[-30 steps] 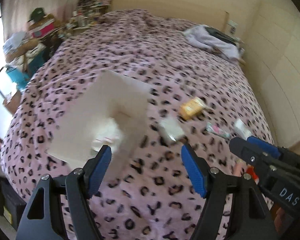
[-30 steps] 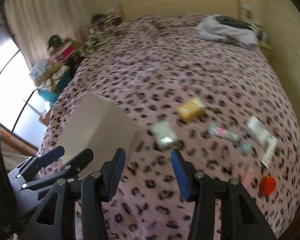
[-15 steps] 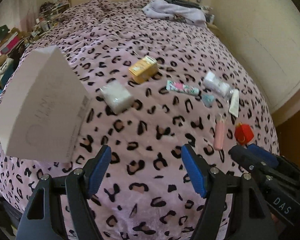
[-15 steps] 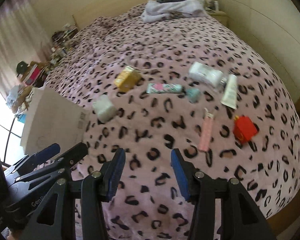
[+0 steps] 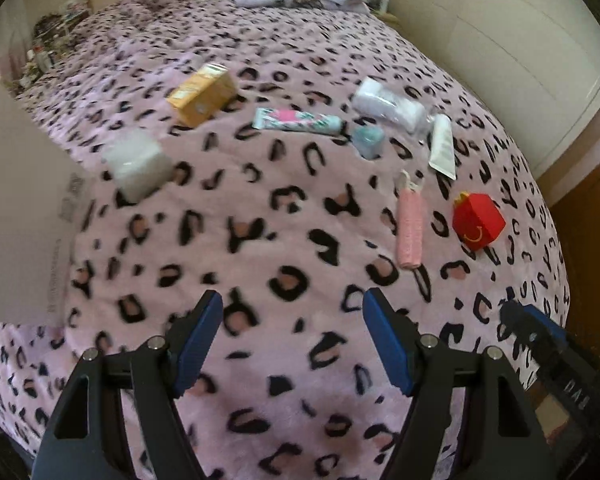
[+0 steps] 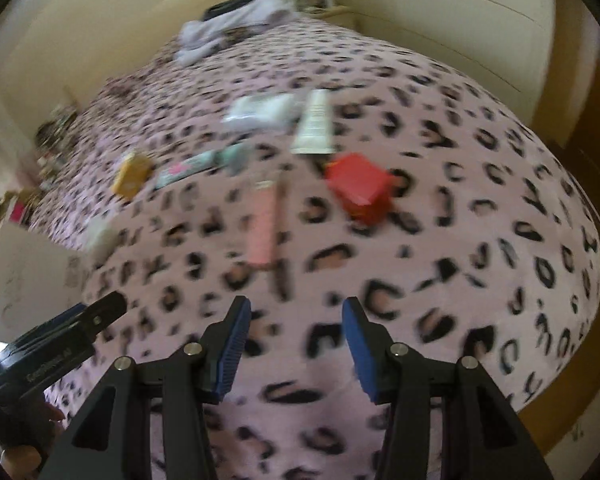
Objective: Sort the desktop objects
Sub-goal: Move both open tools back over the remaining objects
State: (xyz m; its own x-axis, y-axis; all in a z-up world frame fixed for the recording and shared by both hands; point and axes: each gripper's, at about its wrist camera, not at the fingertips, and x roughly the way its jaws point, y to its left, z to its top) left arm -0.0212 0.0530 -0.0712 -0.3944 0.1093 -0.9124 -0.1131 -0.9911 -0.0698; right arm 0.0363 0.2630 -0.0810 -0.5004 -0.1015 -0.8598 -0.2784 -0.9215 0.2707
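Both claws empty w/ jaws apart, left gripper point(image 5: 292, 336) wider than right gripper point(image 6: 296, 340), hovering over leopard-print blanket point(image 5: 300, 240) where items lie scattered, pink tube point(image 5: 410, 228) & red box point(image 5: 478, 220) nearest, white box point(image 5: 16, 208) at left prob. the sorting bin.

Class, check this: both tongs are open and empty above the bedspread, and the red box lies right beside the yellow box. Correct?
Not quite. The red box lies beside the pink tube, far from the yellow box, as the left wrist view shows. Both tongs, left and right, are open and empty.
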